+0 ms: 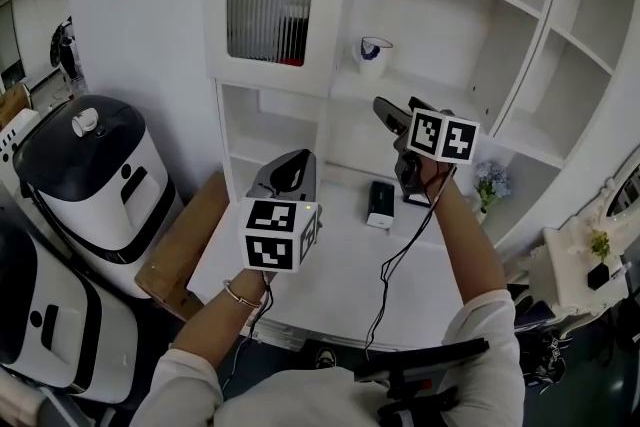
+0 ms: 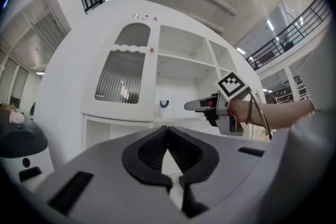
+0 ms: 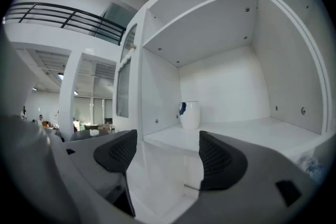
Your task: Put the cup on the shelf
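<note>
A white cup (image 1: 372,55) with a blue mark stands upright on the middle shelf (image 1: 440,95) of the white cabinet, near its left wall. My right gripper (image 1: 388,115) hangs in front of that shelf, a little below and right of the cup, open and empty. In the right gripper view the cup (image 3: 190,114) stands beyond the open jaws of the right gripper (image 3: 168,150), well apart from them. My left gripper (image 1: 296,163) is lower, over the table, shut on nothing. In the left gripper view, past the left gripper (image 2: 168,136), the cup (image 2: 164,107) shows small on the shelf.
A ribbed-glass cabinet door (image 1: 270,5) is left of the cup. A small black device (image 1: 381,203) lies on the white table (image 1: 330,275). Blue flowers (image 1: 491,183) sit at the right, a white-and-black appliance (image 1: 100,175) and a wooden board (image 1: 185,240) at the left.
</note>
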